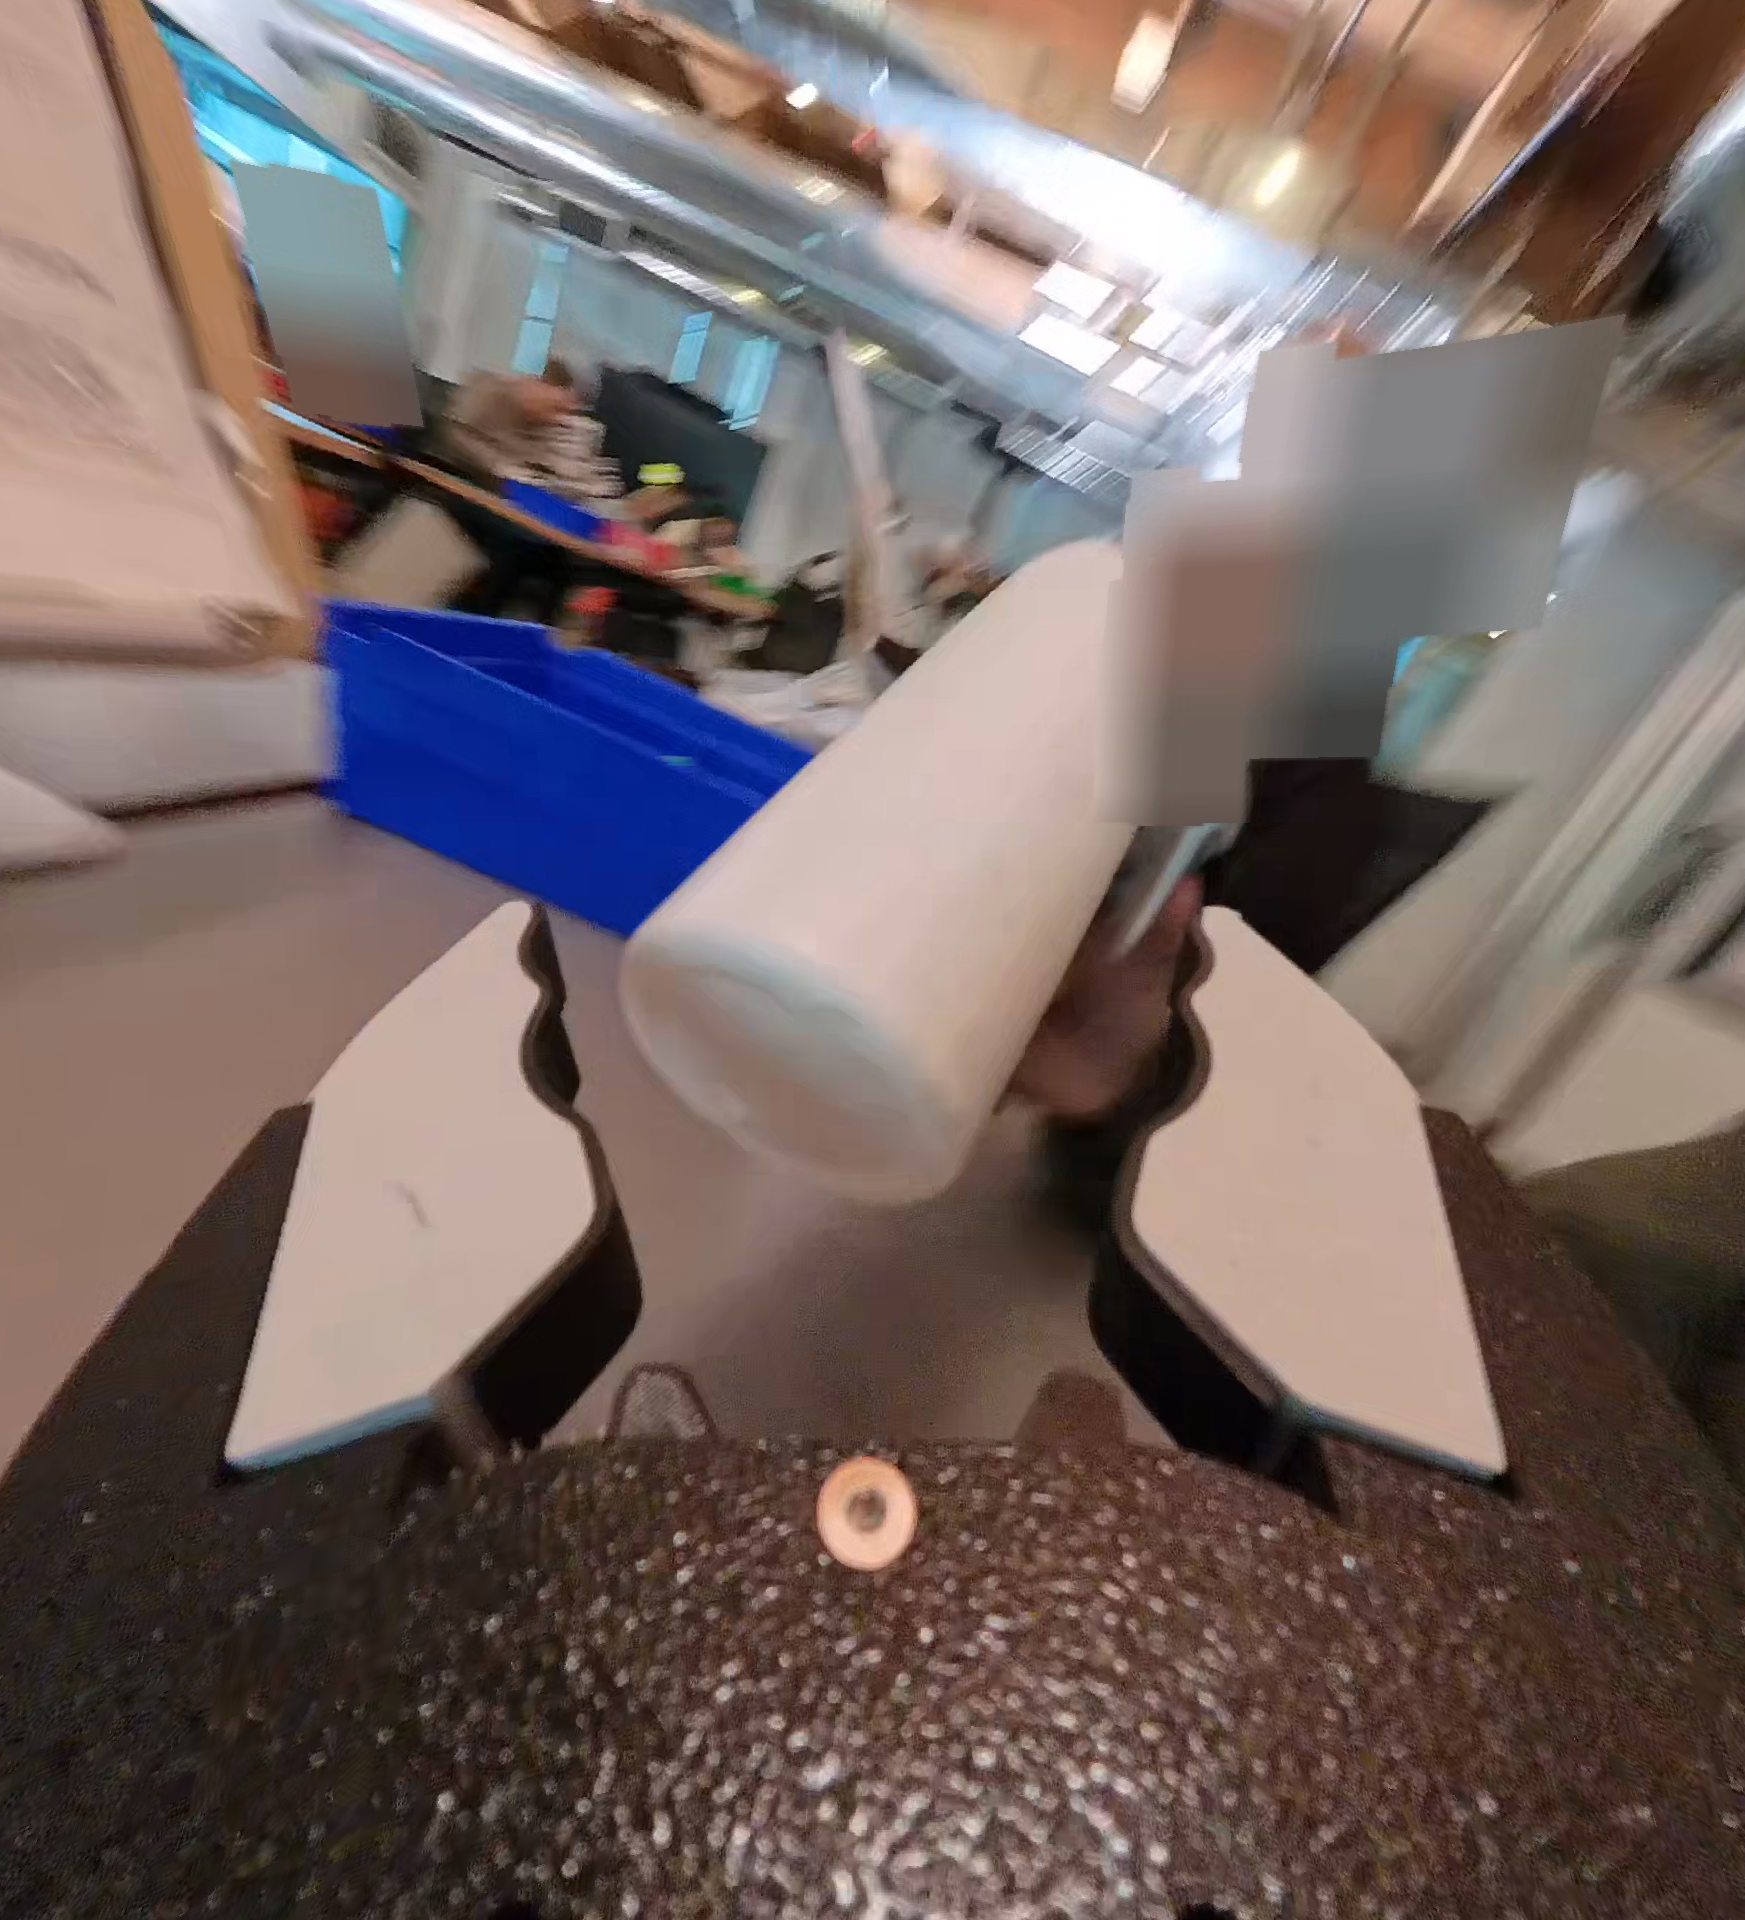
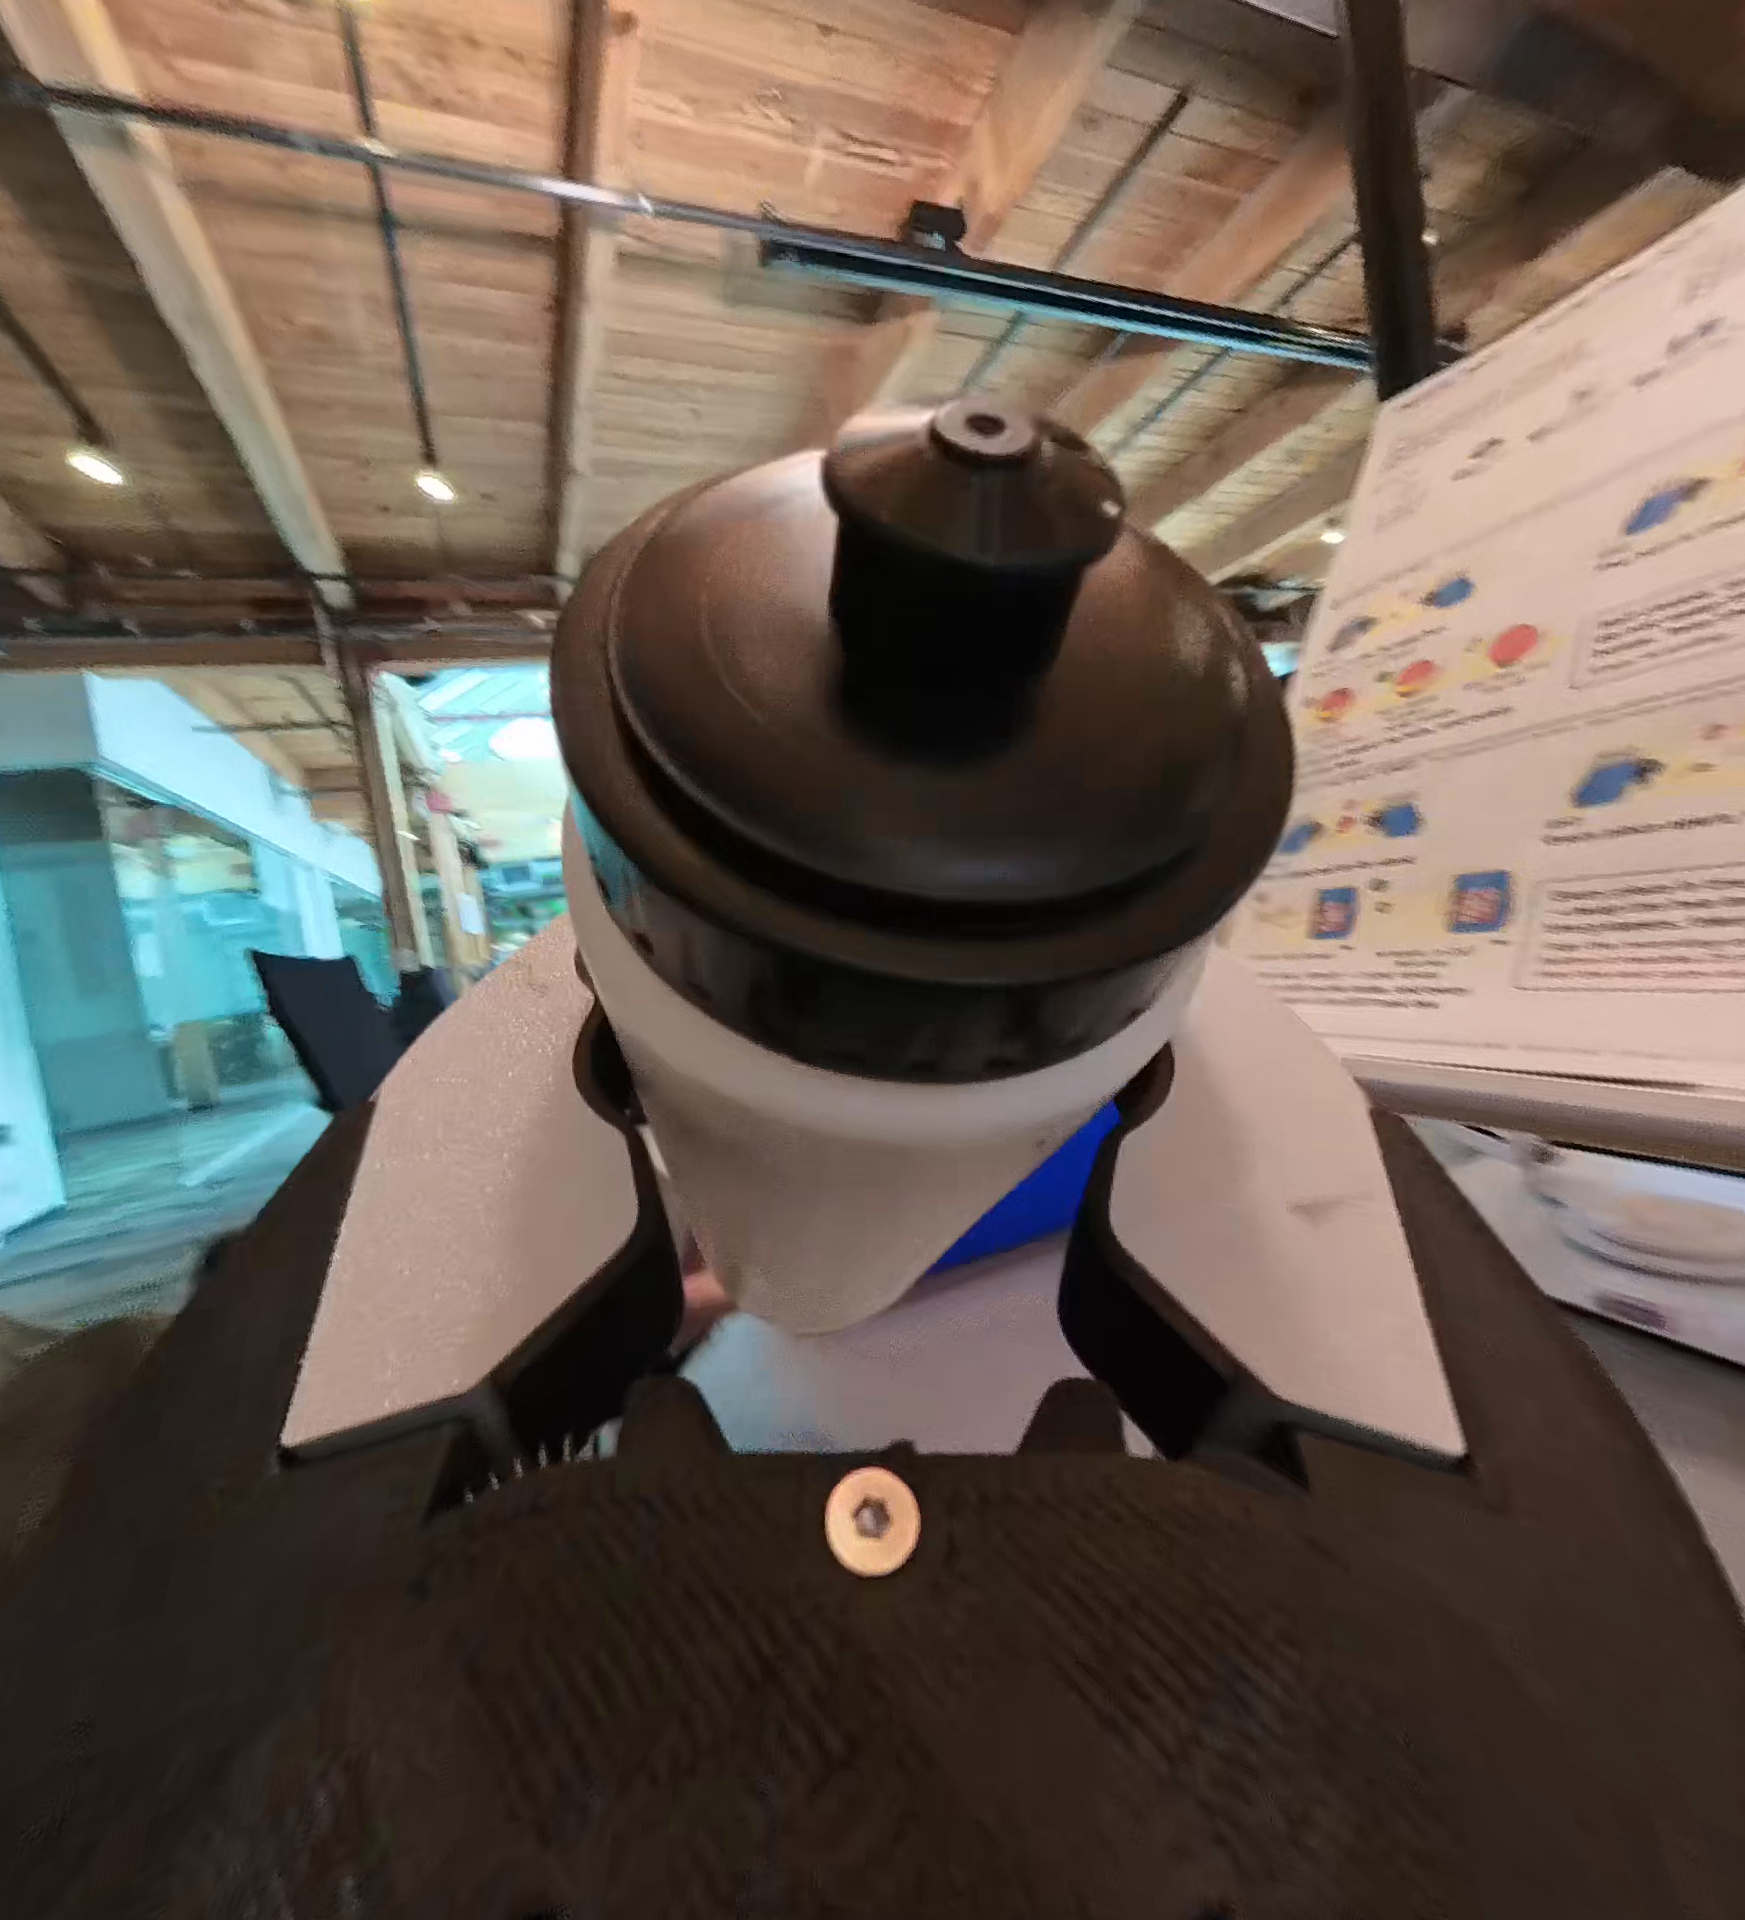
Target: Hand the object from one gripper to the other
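Observation:
A white squeeze bottle (image 1: pixel 899 883) with a black spout cap (image 2: pixel 920 727) is held in the air. My right gripper (image 2: pixel 878 1049) is shut on the bottle's white body (image 2: pixel 826 1174) just below the cap, with the cap pointing up and away from the camera. In the left wrist view the bottle lies tilted, its flat base towards the camera. My left gripper (image 1: pixel 868 920) is open, and the bottle's base sits between its fingers without touching them. A hand (image 1: pixel 1107 1039) shows behind the bottle. The right gripper is mostly hidden there.
A blue bin (image 1: pixel 535 769) stands on the grey table (image 1: pixel 172 1039) beyond the left gripper. A poster board (image 1: pixel 47 312) leans at the left and also shows in the right wrist view (image 2: pixel 1595 675). A white box (image 2: pixel 1678 1247) lies below it. People sit at a far table.

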Available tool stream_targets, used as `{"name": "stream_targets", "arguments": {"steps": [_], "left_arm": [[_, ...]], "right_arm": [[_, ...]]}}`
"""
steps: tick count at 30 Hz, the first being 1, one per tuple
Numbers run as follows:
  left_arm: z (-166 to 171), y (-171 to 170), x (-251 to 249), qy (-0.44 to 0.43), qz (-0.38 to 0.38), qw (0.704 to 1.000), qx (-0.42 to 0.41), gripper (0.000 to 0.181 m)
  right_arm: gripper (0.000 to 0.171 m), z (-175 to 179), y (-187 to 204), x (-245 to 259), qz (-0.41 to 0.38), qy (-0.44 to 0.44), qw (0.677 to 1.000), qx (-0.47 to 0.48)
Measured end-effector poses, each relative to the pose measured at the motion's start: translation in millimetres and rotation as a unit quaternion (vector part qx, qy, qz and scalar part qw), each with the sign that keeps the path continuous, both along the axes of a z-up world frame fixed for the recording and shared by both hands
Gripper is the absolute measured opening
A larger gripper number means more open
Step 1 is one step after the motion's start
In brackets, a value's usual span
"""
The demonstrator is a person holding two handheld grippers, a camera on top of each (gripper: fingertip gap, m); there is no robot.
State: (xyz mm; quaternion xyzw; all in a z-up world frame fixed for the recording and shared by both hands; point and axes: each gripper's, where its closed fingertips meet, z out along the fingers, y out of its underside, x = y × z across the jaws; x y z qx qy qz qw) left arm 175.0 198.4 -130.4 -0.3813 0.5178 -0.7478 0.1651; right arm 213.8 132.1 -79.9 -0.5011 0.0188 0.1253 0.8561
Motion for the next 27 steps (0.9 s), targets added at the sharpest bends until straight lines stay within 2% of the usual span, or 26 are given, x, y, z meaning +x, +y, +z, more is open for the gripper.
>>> {"name": "stream_targets", "arguments": {"steps": [2, 4, 6, 9, 12, 14, 17, 19, 20, 22, 24, 25, 27], "left_arm": [[-7, 8, 3, -0.037, 0.093, 0.979, 0.178, 0.112], [-19, 9, 8, -0.064, 0.155, 0.928, 0.333, 0.108], [-35, 1, 15, -0.07, 0.171, 0.88, 0.438, 0.106], [-52, -15, 23, -0.079, 0.178, 0.826, 0.529, 0.105], [-54, -17, 31, -0.081, 0.226, 0.787, 0.569, 0.095], [-61, -18, 35, -0.065, 0.233, 0.779, 0.579, 0.088], [-68, -14, 37, -0.038, 0.231, 0.785, 0.573, 0.086], [-66, -15, 36, -0.035, 0.218, 0.804, 0.552, 0.084], [-64, -16, 34, -0.033, 0.207, 0.824, 0.526, 0.084], [-54, -23, 28, -0.028, 0.163, 0.887, 0.43, 0.083], [-43, -35, 15, -0.024, 0.068, 0.948, 0.31, 0.083], [-39, -43, 3, -0.022, 0.001, 0.965, 0.263, 0.083], [-35, -52, -17, -0.035, -0.09, 0.972, 0.216, 0.083]], "right_arm": [[0.094, -7, 2, 10, -0.045, -0.018, 0.998, -0.04], [0.094, -13, 7, 16, -0.074, -0.023, 0.994, -0.07], [0.094, -17, 12, 17, -0.076, -0.005, 0.994, -0.082], [0.094, -22, 22, 13, -0.083, 0.003, 0.992, -0.097], [0.094, -23, 30, 2, -0.072, -0.002, 0.992, -0.1], [0.094, -24, 34, -2, -0.075, -0.007, 0.992, -0.101], [0.092, -28, 34, -3, -0.069, -0.026, 0.991, -0.115], [0.087, -22, 28, -11, -0.049, -0.051, 0.993, -0.097], [0.087, -18, 24, -13, -0.05, -0.065, 0.993, -0.082], [0.09, -14, 19, -17, -0.037, -0.077, 0.994, -0.067], [0.099, -19, 20, -18, 0.007, -0.048, 0.995, -0.084], [0.1, -21, 21, -21, 0.042, -0.027, 0.995, -0.091], [0.096, -21, 19, -38, 0.142, 0.011, 0.986, -0.088]]}}
